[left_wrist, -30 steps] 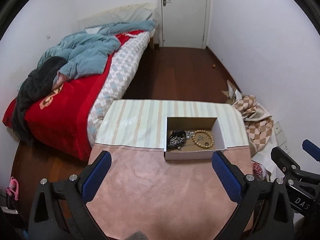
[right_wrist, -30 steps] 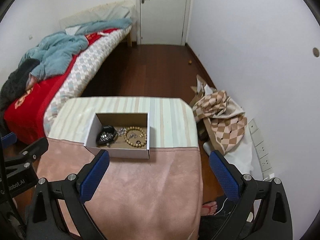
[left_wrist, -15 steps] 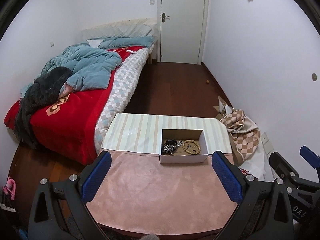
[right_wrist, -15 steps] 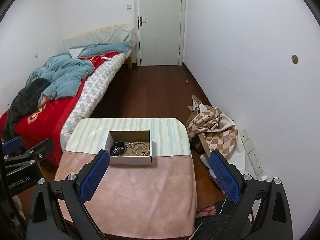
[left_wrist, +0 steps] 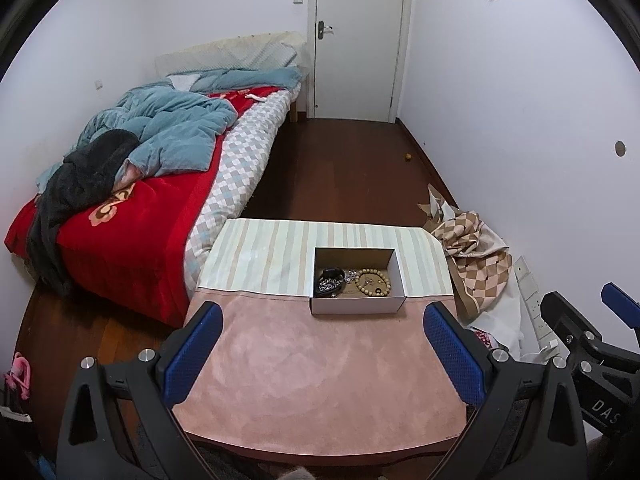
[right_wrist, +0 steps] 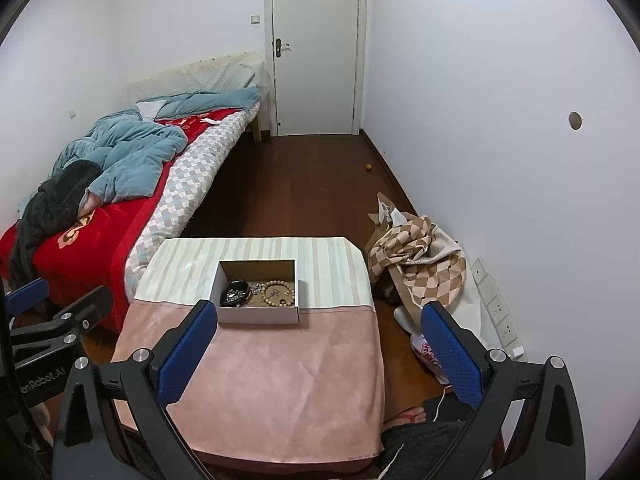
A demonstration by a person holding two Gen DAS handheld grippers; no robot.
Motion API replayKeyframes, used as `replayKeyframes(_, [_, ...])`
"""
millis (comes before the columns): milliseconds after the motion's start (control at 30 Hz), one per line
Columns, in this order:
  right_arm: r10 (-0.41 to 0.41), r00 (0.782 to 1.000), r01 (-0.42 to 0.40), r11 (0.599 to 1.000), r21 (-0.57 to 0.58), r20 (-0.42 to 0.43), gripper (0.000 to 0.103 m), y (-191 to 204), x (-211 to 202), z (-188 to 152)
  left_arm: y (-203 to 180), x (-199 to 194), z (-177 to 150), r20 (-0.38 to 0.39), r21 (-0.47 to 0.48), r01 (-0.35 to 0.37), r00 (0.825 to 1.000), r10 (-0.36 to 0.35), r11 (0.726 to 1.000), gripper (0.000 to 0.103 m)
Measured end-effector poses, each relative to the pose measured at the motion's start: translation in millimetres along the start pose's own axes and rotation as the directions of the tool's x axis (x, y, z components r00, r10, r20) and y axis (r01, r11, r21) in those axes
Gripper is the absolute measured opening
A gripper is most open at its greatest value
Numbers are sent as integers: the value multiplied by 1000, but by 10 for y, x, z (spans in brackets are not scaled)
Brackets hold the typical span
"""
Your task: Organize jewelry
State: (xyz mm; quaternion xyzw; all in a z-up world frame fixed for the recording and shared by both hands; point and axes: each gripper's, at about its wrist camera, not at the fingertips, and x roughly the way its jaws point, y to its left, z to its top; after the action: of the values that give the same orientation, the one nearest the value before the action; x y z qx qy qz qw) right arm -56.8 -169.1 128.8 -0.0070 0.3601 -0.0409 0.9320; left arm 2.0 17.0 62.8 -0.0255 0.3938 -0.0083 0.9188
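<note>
A white cardboard box (left_wrist: 356, 305) stands on the table where the pink cloth meets the striped cloth; it also shows in the right wrist view (right_wrist: 258, 314). Inside lie a wooden bead bracelet (left_wrist: 373, 282), a dark item with a silvery chain (left_wrist: 330, 281) and small silver pieces. The bracelet (right_wrist: 279, 293) and dark item (right_wrist: 235, 293) show in the right wrist view too. My left gripper (left_wrist: 322, 354) is open and empty, held high above the table's near side. My right gripper (right_wrist: 318, 350) is open and empty, likewise high and back from the box.
The small table (left_wrist: 320, 380) carries a pink cloth near me and a striped cloth (left_wrist: 264, 256) beyond. A bed (left_wrist: 132, 208) with red and blue bedding stands left. A checked cloth heap (left_wrist: 472, 264) lies on the floor at right by the wall. A door (left_wrist: 356, 40) is far back.
Both grippers have pulled up and back from the table, so the box and table look smaller and farther. The jewelry in the box has not moved. Both stay open.
</note>
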Motion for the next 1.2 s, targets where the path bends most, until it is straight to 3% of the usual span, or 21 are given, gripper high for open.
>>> replayKeyframes(167, [-8, 1000, 8, 1000, 1, -16, 103, 11, 185, 89, -9, 118, 99, 7, -3, -20, 1000, 20, 1000, 102])
replayKeyframes(633, [-21, 995, 21, 1000, 4, -99, 103, 87, 932, 284, 1, 672, 341, -64, 7, -71, 995, 71, 997, 102])
replayKeyframes(1200, [-52, 987, 45, 998, -48, -153, 103, 151, 1249, 361, 16, 961, 331, -127, 5, -78, 989, 78, 997, 102])
